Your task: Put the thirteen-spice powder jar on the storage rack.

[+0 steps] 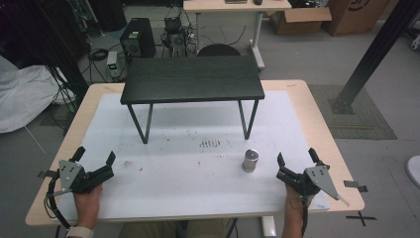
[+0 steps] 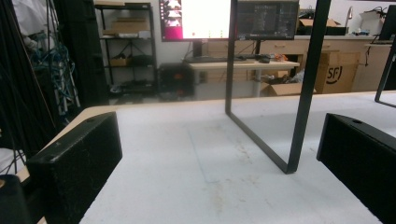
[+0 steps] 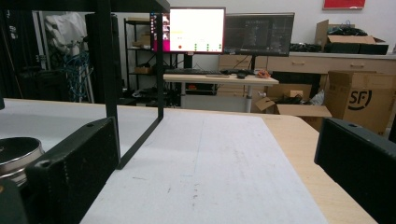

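Observation:
A small metal cylinder (image 1: 250, 160) stands upright on the white mat (image 1: 198, 168), just left of my right gripper (image 1: 297, 156). That gripper rests open near the table's front right, with nothing between its jaws. The right gripper view catches the cylinder's rim (image 3: 14, 154) at the left edge, beside the left jaw. My left gripper (image 1: 94, 155) lies open at the front left, also empty, and its own view looks across the bare mat (image 2: 196, 158). A low black stand (image 1: 192, 79) sits at the back middle of the mat.
The stand's thin black legs (image 2: 299, 93) rise ahead of the left gripper and show as legs (image 3: 109, 84) left of the right gripper. Brown smudges (image 1: 209, 144) mark the mat's middle. Desks, monitors and cardboard boxes (image 1: 302, 17) stand beyond the table.

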Available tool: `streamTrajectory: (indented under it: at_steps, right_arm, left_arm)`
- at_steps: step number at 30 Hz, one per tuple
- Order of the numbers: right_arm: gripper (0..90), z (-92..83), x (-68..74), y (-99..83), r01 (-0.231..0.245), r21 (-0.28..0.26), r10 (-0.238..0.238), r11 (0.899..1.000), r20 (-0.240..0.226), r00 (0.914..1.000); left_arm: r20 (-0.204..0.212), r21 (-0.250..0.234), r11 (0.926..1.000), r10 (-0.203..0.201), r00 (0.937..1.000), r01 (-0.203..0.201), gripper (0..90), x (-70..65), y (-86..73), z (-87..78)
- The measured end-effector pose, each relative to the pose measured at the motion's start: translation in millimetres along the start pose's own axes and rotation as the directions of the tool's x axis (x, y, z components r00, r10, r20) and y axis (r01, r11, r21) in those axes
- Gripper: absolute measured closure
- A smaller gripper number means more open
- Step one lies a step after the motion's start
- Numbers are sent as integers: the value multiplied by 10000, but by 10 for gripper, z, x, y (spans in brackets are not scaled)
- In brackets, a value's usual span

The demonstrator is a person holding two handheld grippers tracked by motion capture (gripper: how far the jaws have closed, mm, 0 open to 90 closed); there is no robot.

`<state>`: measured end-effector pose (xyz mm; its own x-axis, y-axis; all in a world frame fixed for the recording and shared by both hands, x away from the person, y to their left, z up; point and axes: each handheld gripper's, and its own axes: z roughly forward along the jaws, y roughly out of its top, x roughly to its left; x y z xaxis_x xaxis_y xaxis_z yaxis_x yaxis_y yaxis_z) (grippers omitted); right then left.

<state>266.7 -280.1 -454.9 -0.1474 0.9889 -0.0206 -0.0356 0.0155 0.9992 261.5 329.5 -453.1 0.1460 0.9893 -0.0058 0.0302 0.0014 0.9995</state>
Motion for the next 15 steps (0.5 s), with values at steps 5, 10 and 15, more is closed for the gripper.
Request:
streamTrajectory:
  at_steps: [5,10,15]
  right_arm:
    - [0,7,-1,1,8,76,-8,10000,-16,10000]
    - [0,11,-1,2,11,105,-11,9999,-30,10000]
    - [0,12,-1,2,12,104,-11,9999,-22,10000]
  left_arm:
    - [-7,-7,10000,11,10000,-11,5,1,-1,-2]
    - [-8,-14,10000,14,10000,-14,5,0,-1,-3]
    - [-4,-4,10000,9,10000,-9,5,-2,-1,-1]
